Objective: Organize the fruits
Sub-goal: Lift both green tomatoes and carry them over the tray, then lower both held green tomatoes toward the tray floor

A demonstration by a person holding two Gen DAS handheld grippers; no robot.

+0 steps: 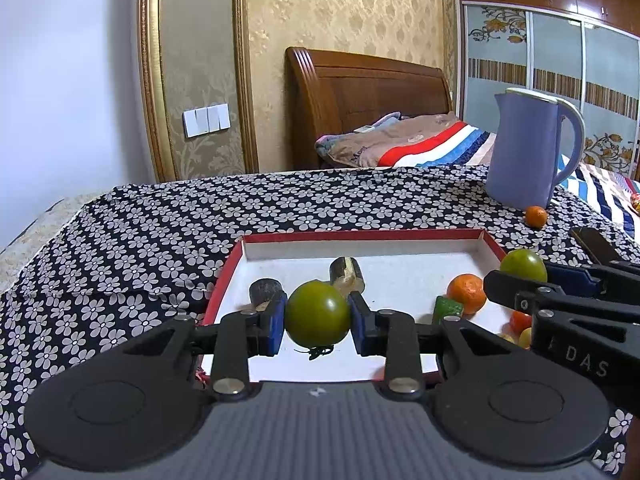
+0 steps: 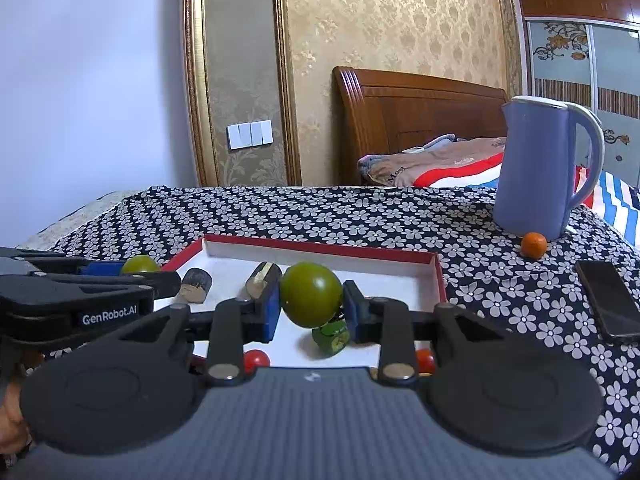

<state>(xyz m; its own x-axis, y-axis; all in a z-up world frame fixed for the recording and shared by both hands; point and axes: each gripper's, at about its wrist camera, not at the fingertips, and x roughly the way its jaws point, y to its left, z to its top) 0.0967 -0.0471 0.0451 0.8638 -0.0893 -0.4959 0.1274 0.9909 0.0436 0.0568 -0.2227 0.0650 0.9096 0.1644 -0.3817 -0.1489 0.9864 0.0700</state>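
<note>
Blue jug (image 2: 538,168) stood far right on floral tablecloth (image 2: 320,216). Dark phone (image 2: 608,300) lay near right. Wooden headboard (image 2: 420,120) stood beyond.

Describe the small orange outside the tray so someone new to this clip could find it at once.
Start at the blue jug standing on the flowered cloth at the far right. The small orange sits on the cloth right at the jug's base, beyond the red-rimmed tray. It is the only fruit outside the tray not held by a gripper.
</note>
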